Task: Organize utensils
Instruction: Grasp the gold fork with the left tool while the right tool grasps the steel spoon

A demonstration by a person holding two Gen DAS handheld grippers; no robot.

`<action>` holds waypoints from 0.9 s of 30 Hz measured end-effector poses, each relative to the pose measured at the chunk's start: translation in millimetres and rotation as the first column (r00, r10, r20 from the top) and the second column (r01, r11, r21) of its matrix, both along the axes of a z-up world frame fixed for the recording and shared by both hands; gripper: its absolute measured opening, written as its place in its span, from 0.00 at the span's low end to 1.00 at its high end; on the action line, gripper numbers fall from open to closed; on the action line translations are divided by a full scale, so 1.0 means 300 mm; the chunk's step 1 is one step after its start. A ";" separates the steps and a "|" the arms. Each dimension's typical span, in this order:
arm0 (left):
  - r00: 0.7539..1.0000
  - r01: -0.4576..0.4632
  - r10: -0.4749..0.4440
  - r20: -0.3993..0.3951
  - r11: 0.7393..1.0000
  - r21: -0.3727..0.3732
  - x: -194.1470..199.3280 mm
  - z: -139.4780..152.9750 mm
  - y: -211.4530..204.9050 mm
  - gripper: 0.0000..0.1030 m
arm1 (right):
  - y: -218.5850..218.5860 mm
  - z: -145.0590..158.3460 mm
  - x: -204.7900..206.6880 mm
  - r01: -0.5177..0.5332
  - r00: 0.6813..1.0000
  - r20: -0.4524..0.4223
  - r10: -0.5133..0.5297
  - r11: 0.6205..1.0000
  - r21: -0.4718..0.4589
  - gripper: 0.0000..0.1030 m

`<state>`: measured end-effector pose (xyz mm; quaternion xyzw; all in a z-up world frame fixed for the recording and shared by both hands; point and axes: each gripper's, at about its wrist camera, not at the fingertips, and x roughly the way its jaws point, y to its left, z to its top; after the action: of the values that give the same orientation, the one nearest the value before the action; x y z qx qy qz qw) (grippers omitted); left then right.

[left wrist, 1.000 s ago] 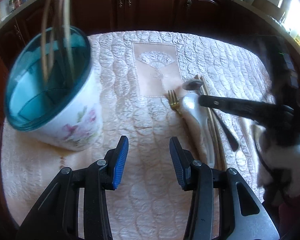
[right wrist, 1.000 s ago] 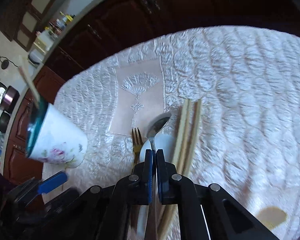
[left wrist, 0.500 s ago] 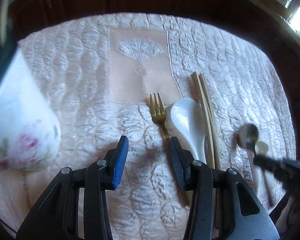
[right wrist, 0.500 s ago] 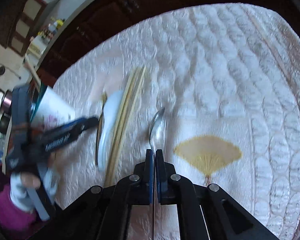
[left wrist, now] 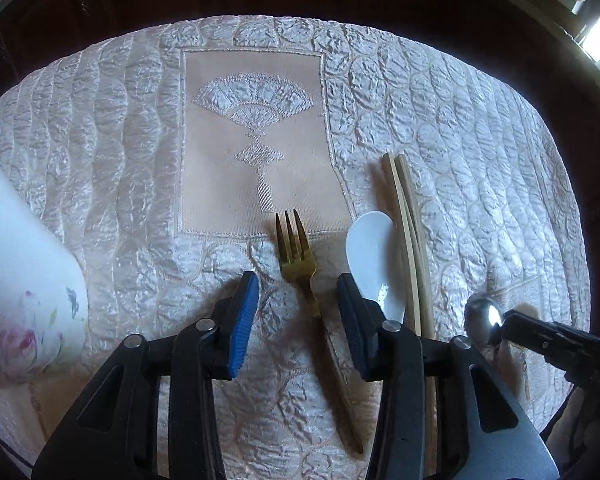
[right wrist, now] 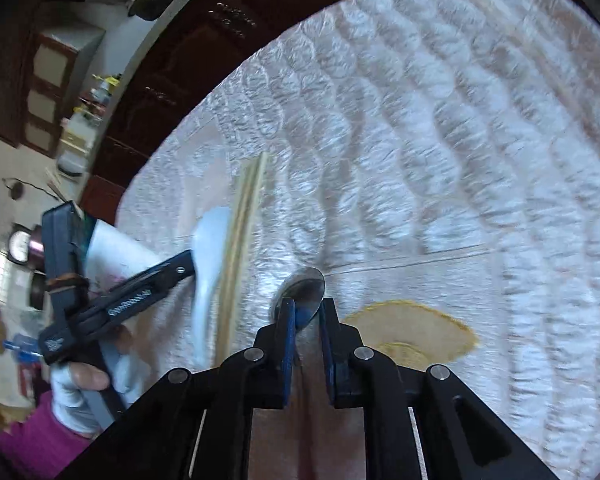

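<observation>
Left gripper (left wrist: pixel 296 320): jaws wide apart, empty, hovering low over the quilted cloth (left wrist: pixel 460 120) with the gold fork (left wrist: pixel 300 264) lying between the fingers, untouched. The fork's long axis runs away from the camera, tines at the far end, handle trailing back and slightly right under the gripper. Just right of it lies the white spoon (left wrist: pixel 370 252), bowl at the far end, then the chopsticks (left wrist: pixel 410 240) alongside it, roughly parallel, touching or nearly so. The floral cup (left wrist: pixel 24 300) stands at the left edge. Right gripper (right wrist: pixel 306 320): jaws parted, nothing clamped; the metal spoon (right wrist: pixel 302 292) lies on the cloth with its bowl just past the fingertips, handle running back beneath the jaws. Lettering on the left gripper's arm in the right view is blurred, unreadable.
</observation>
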<state>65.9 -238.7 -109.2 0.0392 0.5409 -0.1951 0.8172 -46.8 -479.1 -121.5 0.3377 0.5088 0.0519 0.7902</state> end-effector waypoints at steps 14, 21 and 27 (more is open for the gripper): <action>0.998 0.040 -0.045 -0.051 0.994 -0.097 -0.011 0.002 0.041 0.03 | 0.047 -0.073 0.073 -0.041 0.999 0.026 0.035 0.962 0.270 0.21; 0.997 0.040 -0.046 -0.054 0.994 -0.102 -0.028 0.000 0.066 0.01 | 0.121 -0.038 0.111 -0.077 0.996 0.058 0.066 0.974 0.212 0.04; 0.998 0.054 -0.056 -0.010 0.987 -0.150 -0.062 0.086 0.111 0.00 | 0.125 0.077 0.057 -0.073 0.989 0.142 0.050 0.984 0.160 0.02</action>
<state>47.2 -205.4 -83.4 -0.0089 0.5290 -0.2579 0.8084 -29.8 -441.7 -98.3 0.3815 0.4574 0.1412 0.7908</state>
